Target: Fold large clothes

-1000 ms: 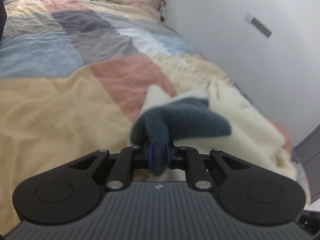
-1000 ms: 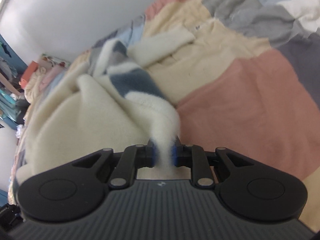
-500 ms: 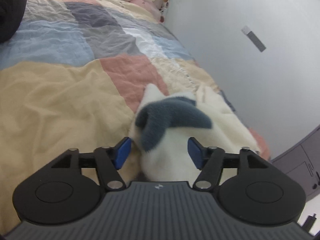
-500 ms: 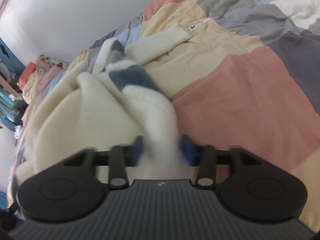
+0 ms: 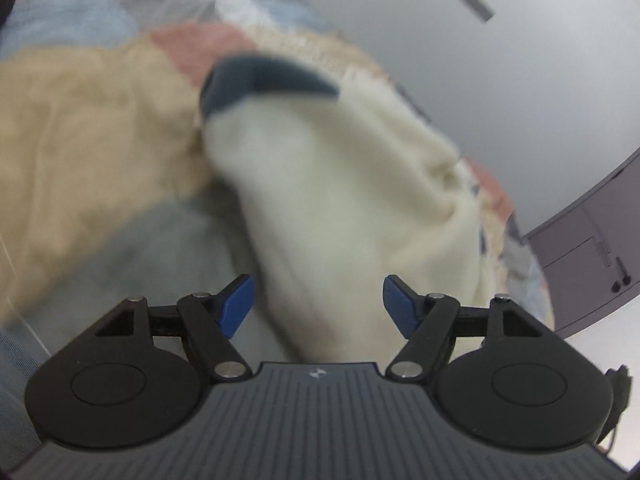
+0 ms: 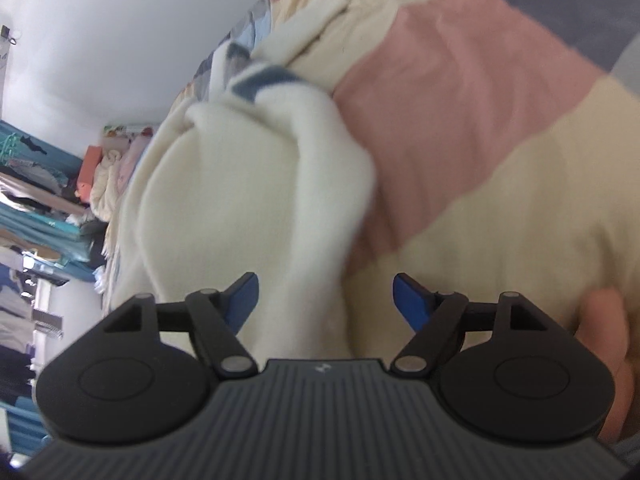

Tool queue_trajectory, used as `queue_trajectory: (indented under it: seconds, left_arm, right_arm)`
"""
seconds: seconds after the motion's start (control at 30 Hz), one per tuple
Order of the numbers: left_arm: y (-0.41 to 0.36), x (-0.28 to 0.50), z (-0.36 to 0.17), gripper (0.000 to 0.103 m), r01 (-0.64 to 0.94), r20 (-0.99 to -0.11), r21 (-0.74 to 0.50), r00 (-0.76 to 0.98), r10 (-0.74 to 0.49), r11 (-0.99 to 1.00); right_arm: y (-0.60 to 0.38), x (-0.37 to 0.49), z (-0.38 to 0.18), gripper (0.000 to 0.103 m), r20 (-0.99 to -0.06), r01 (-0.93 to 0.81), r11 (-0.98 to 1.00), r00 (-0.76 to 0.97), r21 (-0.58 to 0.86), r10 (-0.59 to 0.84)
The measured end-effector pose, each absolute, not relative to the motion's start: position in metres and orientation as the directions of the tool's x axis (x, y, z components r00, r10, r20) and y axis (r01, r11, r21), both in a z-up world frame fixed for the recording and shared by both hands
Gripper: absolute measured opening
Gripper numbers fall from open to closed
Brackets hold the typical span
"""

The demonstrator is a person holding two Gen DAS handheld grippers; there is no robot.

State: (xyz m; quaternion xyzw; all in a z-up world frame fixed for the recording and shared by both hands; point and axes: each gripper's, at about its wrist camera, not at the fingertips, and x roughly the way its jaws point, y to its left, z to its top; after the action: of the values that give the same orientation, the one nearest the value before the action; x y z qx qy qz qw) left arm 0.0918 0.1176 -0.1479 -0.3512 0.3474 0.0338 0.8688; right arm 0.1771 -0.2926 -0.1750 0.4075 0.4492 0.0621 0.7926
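Observation:
A cream fleece garment [image 5: 340,184] with a dark blue-grey patch [image 5: 264,76] lies bunched on the patchwork bedspread [image 5: 80,140]. My left gripper [image 5: 316,304] is open just above its near end, blue pads [image 5: 236,304] apart, holding nothing. The same garment [image 6: 224,200] shows in the right wrist view, with its blue stripe [image 6: 264,80] at the far end. My right gripper [image 6: 324,304] is open over a cream fold, empty. Both views are blurred by motion.
The bedspread [image 6: 460,100] has pink, yellow, grey and blue squares. A white wall [image 5: 500,80] runs along the bed, with a grey cabinet [image 5: 592,256] at the right. Stacked clothes and shelves [image 6: 52,208] stand beyond the bed. A thumb [image 6: 604,320] shows at the right.
Both grippers were shut on the garment a second ago, opened and let it go. Both have since pulled back and tilted, and the garment rests on the bed.

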Motion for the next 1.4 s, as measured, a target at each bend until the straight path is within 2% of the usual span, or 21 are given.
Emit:
queue_trajectory:
  seconds: [0.17, 0.3, 0.4, 0.53, 0.6, 0.7, 0.87, 0.9, 1.0, 1.03, 1.1, 1.13, 1.17, 1.27, 1.4]
  left_arm:
    - [0.123, 0.105, -0.175, 0.076, -0.345, -0.629, -0.692, 0.718, -0.297, 0.634]
    - [0.129, 0.115, -0.192, 0.076, -0.415, -0.629, -0.738, 0.709, -0.318, 0.532]
    - [0.131, 0.121, -0.192, 0.075, -0.369, -0.579, -0.780, 0.733, -0.358, 0.506]
    - [0.124, 0.119, -0.183, 0.075, -0.210, -0.459, -0.833, 0.779, -0.427, 0.512]
    - [0.121, 0.118, -0.180, 0.075, -0.177, -0.441, -0.834, 0.785, -0.436, 0.523]
    - [0.118, 0.123, -0.190, 0.074, -0.231, -0.495, -0.813, 0.757, -0.427, 0.534]
    - [0.113, 0.138, -0.199, 0.067, -0.299, -0.578, -0.758, 0.720, -0.385, 0.579]
    - [0.109, 0.141, -0.198, 0.061, -0.295, -0.585, -0.748, 0.717, -0.379, 0.594]
    - [0.110, 0.145, -0.200, 0.049, -0.297, -0.597, -0.735, 0.710, -0.374, 0.609]
    - [0.112, 0.147, -0.202, 0.045, -0.298, -0.589, -0.746, 0.713, -0.381, 0.596]
    - [0.116, 0.146, -0.202, 0.028, -0.287, -0.573, -0.759, 0.721, -0.390, 0.584]
    - [0.115, 0.147, -0.201, 0.025, -0.273, -0.569, -0.754, 0.726, -0.387, 0.597]
    - [0.111, 0.147, -0.197, 0.022, -0.261, -0.578, -0.732, 0.727, -0.371, 0.629]
    - [0.107, 0.144, -0.193, 0.018, -0.230, -0.571, -0.715, 0.738, -0.361, 0.661]
    - [0.115, 0.132, -0.182, 0.016, -0.172, -0.489, -0.752, 0.792, -0.365, 0.636]
  right_arm:
    - [-0.274, 0.184, -0.187, 0.077, -0.629, 0.219, 0.624, 0.528, 0.750, 0.571]
    - [-0.269, 0.189, -0.188, 0.077, -0.619, 0.209, 0.617, 0.525, 0.759, 0.584]
    - [-0.271, 0.189, -0.180, 0.077, -0.539, 0.149, 0.564, 0.561, 0.812, 0.628]
    - [-0.272, 0.191, -0.171, 0.077, -0.387, 0.052, 0.444, 0.586, 0.894, 0.711]
    - [-0.269, 0.197, -0.169, 0.077, -0.347, 0.031, 0.409, 0.589, 0.912, 0.730]
    - [-0.266, 0.203, -0.174, 0.077, -0.394, 0.056, 0.450, 0.586, 0.891, 0.708]
    - [-0.262, 0.206, -0.189, 0.075, -0.601, 0.175, 0.616, 0.529, 0.768, 0.599]
    - [-0.263, 0.209, -0.192, 0.074, -0.613, 0.194, 0.620, 0.528, 0.760, 0.588]
    - [-0.263, 0.213, -0.193, 0.068, -0.606, 0.193, 0.615, 0.540, 0.764, 0.584]
    - [-0.261, 0.215, -0.191, 0.062, -0.608, 0.181, 0.627, 0.543, 0.758, 0.579]
    - [-0.261, 0.220, -0.187, 0.044, -0.594, 0.153, 0.630, 0.554, 0.761, 0.583]
    - [-0.262, 0.222, -0.185, 0.030, -0.577, 0.139, 0.621, 0.565, 0.771, 0.590]
    - [-0.264, 0.222, -0.181, 0.023, -0.554, 0.123, 0.609, 0.581, 0.784, 0.596]
    - [-0.265, 0.219, -0.168, 0.019, -0.472, 0.031, 0.589, 0.632, 0.808, 0.615]
    - [-0.260, 0.215, -0.152, 0.017, -0.432, -0.052, 0.629, 0.682, 0.776, 0.590]
